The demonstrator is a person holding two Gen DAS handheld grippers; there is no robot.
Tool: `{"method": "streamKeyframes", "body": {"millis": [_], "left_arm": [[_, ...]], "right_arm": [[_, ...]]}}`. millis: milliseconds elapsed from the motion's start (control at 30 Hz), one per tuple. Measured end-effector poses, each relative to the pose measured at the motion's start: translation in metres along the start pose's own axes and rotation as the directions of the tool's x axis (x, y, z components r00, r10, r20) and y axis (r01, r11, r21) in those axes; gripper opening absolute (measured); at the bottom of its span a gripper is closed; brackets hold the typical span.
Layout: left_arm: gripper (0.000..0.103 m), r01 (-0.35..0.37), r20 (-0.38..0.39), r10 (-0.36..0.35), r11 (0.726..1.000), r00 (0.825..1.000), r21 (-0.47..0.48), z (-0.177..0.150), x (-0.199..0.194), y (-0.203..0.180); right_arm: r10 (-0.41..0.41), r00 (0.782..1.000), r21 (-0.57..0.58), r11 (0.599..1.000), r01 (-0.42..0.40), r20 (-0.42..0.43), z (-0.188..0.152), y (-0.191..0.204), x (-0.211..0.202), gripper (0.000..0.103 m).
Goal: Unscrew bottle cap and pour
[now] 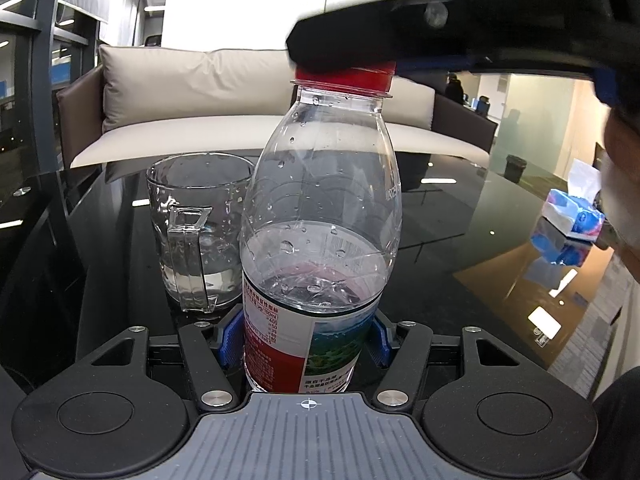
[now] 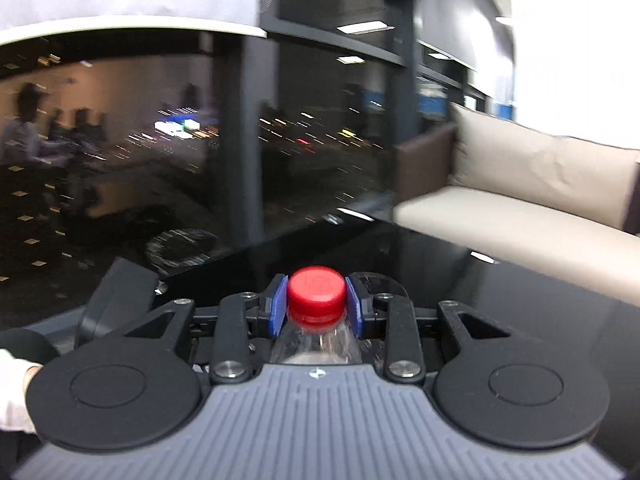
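Observation:
A clear plastic water bottle (image 1: 316, 216), about half full with a red and white label, stands upright on the black table (image 1: 460, 220). My left gripper (image 1: 302, 342) is shut on the bottle's lower body, blue pads on both sides. Its red cap (image 1: 348, 77) sits on the neck. My right gripper (image 1: 400, 40) comes in from above right and covers the cap's top. In the right wrist view my right gripper (image 2: 317, 304) is shut on the red cap (image 2: 317, 292), blue pads against its sides. A clear glass mug (image 1: 196, 228) with a handle stands just left of the bottle, a little water in it.
A tissue pack (image 1: 572, 216) lies on the table at the right. A beige sofa (image 1: 224, 96) stands behind the table. Dark windows (image 2: 160, 140) are to the left in the right wrist view. A small dark bin (image 1: 515, 166) stands on the floor beyond.

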State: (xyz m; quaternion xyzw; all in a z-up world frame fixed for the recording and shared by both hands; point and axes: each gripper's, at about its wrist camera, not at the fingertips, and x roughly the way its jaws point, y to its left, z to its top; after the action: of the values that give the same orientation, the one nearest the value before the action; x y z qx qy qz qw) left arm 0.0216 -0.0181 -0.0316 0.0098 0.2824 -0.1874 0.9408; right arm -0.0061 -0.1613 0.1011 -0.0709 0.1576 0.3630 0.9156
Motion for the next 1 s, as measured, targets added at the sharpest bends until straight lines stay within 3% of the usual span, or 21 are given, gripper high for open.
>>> {"method": "streamKeyframes", "body": {"millis": [200, 433, 1000], "left_arm": [[0.056, -0.001, 0.002, 0.001, 1.0, 1.0, -0.005, 0.0, -0.001, 0.001], [0.056, -0.006, 0.001, 0.006, 1.0, 1.0, 0.005, 0.0, -0.001, -0.001], [0.056, -0.01, 0.005, 0.01, 1.0, 1.0, 0.01, 0.0, 0.0, -0.003]], "right_arm": [[-0.068, 0.996, 0.082, 0.995, 0.063, 0.064, -0.004, 0.011, -0.008, 0.033], [-0.084, 0.995, 0.078, 0.994, 0.079, 0.054, -0.004, 0.014, -0.009, 0.032], [-0.039, 0.997, 0.035, 0.999, 0.037, 0.073, -0.011, 0.013, 0.0, 0.031]]}}
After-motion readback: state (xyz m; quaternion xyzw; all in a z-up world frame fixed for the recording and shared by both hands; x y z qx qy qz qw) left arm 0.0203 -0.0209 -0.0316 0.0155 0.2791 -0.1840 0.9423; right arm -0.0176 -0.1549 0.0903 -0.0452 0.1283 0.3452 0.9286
